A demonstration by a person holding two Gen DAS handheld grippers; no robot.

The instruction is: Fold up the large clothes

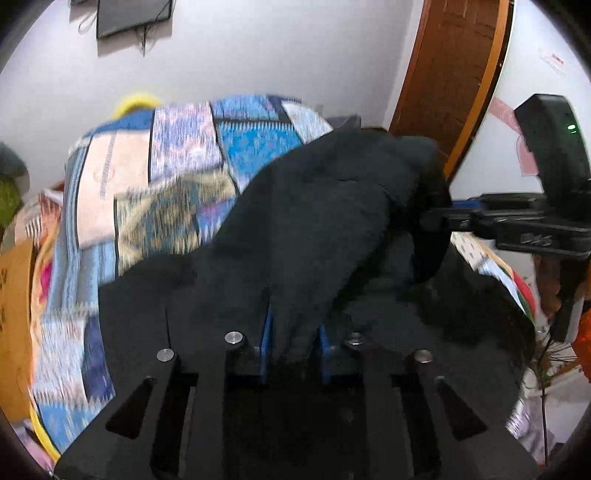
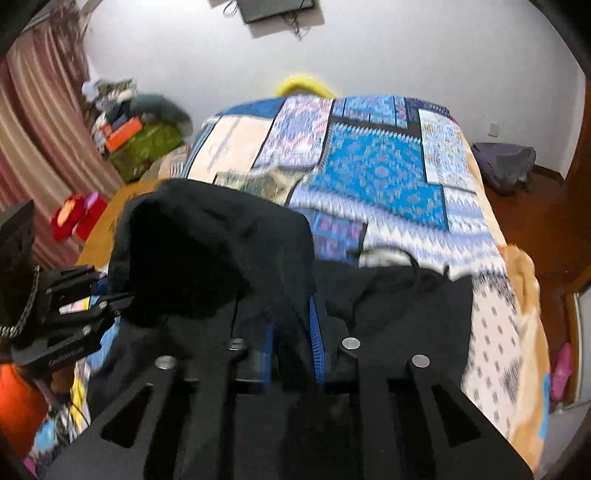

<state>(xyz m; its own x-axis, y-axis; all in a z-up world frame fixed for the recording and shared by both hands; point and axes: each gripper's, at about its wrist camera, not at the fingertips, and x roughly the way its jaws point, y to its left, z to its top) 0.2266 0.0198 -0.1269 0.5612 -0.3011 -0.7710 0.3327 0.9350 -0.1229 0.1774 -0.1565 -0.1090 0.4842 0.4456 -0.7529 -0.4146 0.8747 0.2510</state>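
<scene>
A large black garment [image 1: 332,221] lies on a bed with a blue patchwork cover [image 1: 177,177]. My left gripper [image 1: 293,332] is shut on a fold of the black garment between its blue pads and lifts it. My right gripper [image 2: 293,332] is shut on another part of the black garment [image 2: 221,240], which bulges up to the left above the patchwork cover [image 2: 380,173]. The right gripper also shows at the right of the left wrist view [image 1: 439,218], its tips in the cloth. The left gripper's body shows at the left of the right wrist view [image 2: 66,328].
A wooden door [image 1: 454,74] stands behind the bed on the right. A screen [image 2: 277,9] hangs on the white wall. Curtains [image 2: 40,110], a pile of boxes and clothes [image 2: 140,129] and a dark bag [image 2: 506,166] flank the bed.
</scene>
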